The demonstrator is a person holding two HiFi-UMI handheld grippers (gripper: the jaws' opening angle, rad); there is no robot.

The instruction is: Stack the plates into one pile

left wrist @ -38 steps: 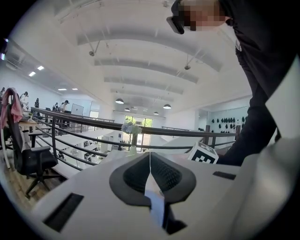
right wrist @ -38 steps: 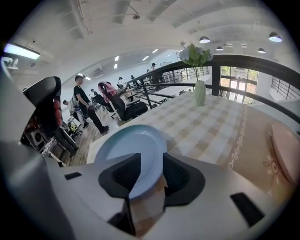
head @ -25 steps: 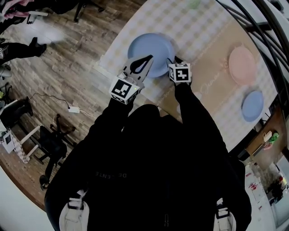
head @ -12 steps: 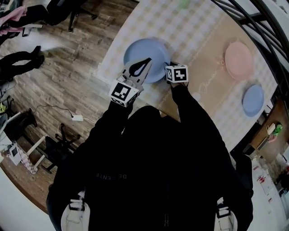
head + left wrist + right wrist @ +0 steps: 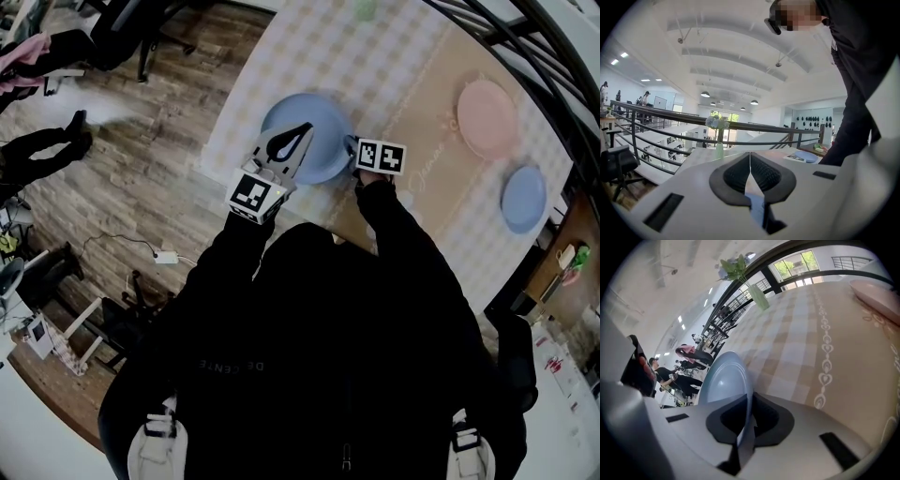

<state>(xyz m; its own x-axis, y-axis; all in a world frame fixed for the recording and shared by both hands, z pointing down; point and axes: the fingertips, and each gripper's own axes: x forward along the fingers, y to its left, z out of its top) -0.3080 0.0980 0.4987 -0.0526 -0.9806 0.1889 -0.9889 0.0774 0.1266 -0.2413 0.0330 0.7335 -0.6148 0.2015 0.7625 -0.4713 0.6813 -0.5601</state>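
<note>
A large blue plate (image 5: 302, 120) lies near the table's front left corner. My right gripper (image 5: 352, 146) holds its right rim: in the right gripper view the plate (image 5: 723, 380) stands tilted on edge between the jaws of my right gripper (image 5: 749, 401), which have just been closing on the rim. My left gripper (image 5: 302, 129) hovers over the plate's near part, shut with nothing held; its tips (image 5: 750, 154) meet. A pink plate (image 5: 487, 116) and a small blue plate (image 5: 523, 198) lie further right on the table.
The checked tablecloth (image 5: 394, 66) has a beige runner (image 5: 441, 159). A green vase (image 5: 366, 8) with flowers (image 5: 736, 266) stands at the far side. A railing (image 5: 525, 42) runs beyond the table. Wooden floor, chairs and people are at the left.
My right gripper has rolled at the plate's rim, and its cube now shows two marker faces. The left gripper has shifted slightly over the plate.
</note>
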